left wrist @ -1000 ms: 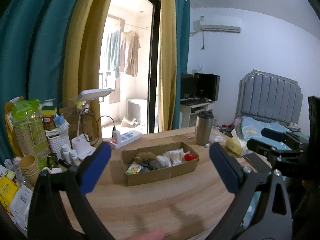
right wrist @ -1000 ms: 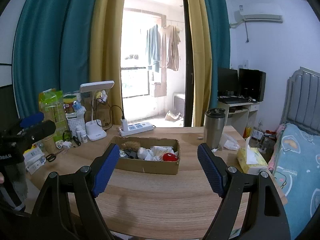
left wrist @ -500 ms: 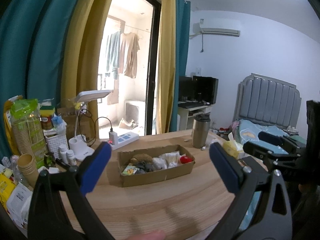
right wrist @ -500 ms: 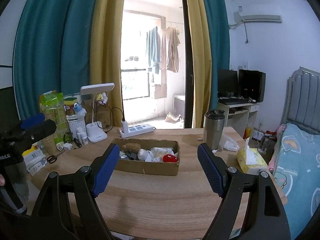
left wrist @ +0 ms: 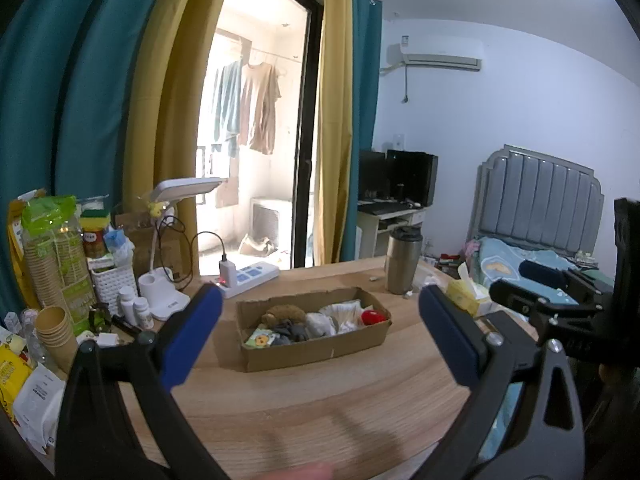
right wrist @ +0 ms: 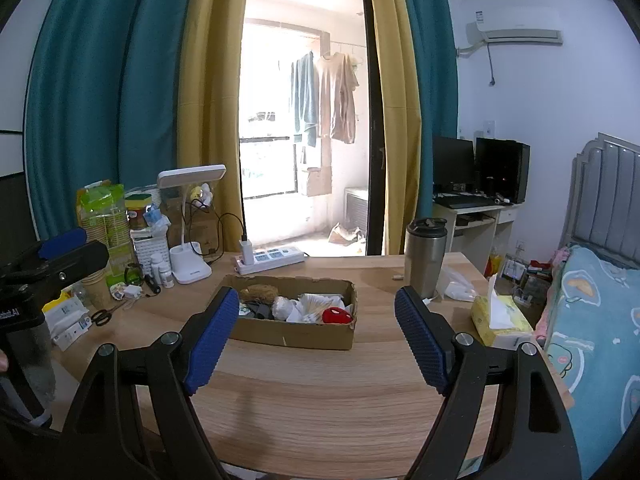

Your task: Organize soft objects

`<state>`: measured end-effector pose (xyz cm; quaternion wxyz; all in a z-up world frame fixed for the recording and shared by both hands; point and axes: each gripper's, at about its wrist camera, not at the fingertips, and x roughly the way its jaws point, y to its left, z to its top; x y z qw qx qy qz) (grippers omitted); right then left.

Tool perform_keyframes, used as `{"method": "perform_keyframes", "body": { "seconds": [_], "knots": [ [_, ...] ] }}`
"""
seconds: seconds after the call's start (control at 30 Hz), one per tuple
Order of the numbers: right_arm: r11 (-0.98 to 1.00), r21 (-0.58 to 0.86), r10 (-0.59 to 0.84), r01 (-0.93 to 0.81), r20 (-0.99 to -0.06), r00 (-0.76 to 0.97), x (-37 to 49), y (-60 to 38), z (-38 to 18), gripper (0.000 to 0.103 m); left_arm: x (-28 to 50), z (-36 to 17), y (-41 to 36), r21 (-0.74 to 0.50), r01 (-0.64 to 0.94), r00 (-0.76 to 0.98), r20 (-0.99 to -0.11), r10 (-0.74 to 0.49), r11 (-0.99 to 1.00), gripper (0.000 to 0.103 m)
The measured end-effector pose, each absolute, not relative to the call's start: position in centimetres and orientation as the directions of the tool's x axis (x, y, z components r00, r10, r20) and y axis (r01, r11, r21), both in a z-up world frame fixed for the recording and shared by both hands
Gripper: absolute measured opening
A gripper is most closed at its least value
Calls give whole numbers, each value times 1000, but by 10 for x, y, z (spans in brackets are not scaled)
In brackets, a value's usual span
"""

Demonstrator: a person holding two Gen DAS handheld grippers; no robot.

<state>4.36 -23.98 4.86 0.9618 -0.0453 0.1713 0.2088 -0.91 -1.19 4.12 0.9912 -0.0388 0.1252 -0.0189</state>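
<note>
Soft objects (right wrist: 304, 307) – brown, white, red – heaped in cardboard box (right wrist: 296, 334)

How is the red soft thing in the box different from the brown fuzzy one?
The red soft toy is bright red and smooth-looking; the brown fuzzy toy is dull brown and shaggy. The red one lies at the end of the cardboard box nearer the steel tumbler; the brown one lies at the end nearer the desk lamp. The brown one looks bigger. Both are in the same box, untouched.
</note>
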Motion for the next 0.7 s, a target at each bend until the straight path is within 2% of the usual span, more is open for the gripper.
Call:
{"method": "perform_keyframes", "body": {
  "seconds": [0.7],
  "knots": [
    [910, -21, 383, -415, -345, 857, 44, -242, 48, 83, -9, 41, -11, -82, 26, 968, -245, -45, 996, 100]
  ]
}}
